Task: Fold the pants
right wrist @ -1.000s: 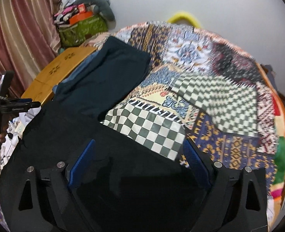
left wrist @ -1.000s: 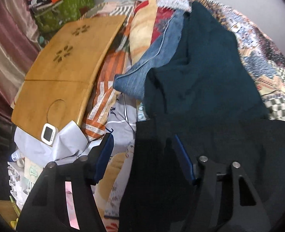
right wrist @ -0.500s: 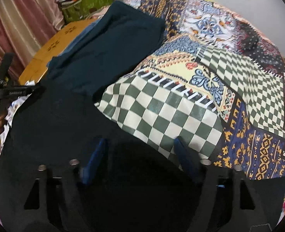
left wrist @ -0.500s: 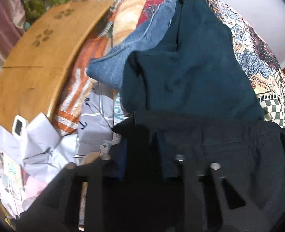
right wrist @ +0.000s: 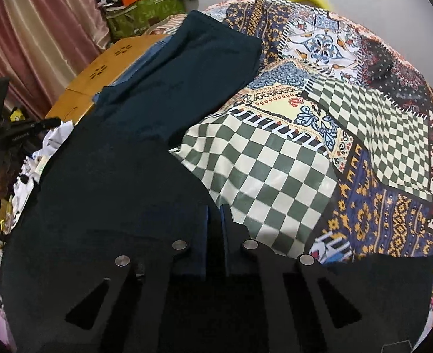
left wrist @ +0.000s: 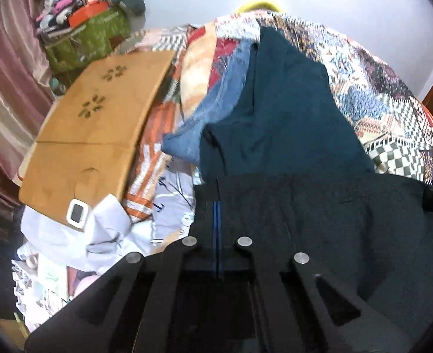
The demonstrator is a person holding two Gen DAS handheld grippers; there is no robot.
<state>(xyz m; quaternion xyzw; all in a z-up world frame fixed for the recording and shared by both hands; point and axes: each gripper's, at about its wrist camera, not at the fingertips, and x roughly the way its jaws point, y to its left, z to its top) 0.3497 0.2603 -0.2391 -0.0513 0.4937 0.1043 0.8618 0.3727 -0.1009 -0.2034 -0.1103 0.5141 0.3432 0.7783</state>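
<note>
Black pants lie across the near part of a patchwork bedspread; they also fill the lower left of the right wrist view. My left gripper is shut on the pants' left edge, blue pads pressed together. My right gripper is shut on the pants' right edge, next to the green checked patch. The cloth spans between the two grippers. The left gripper's handle shows at the far left of the right wrist view.
Folded dark teal pants lie just beyond, on top of blue jeans. A wooden lap table with a small white device lies to the left. Green bag, clutter and a curtain stand at back left. The patchwork bedspread stretches right.
Both grippers were open over the black pants a second ago. They dipped toward the cloth and have closed on its two edges.
</note>
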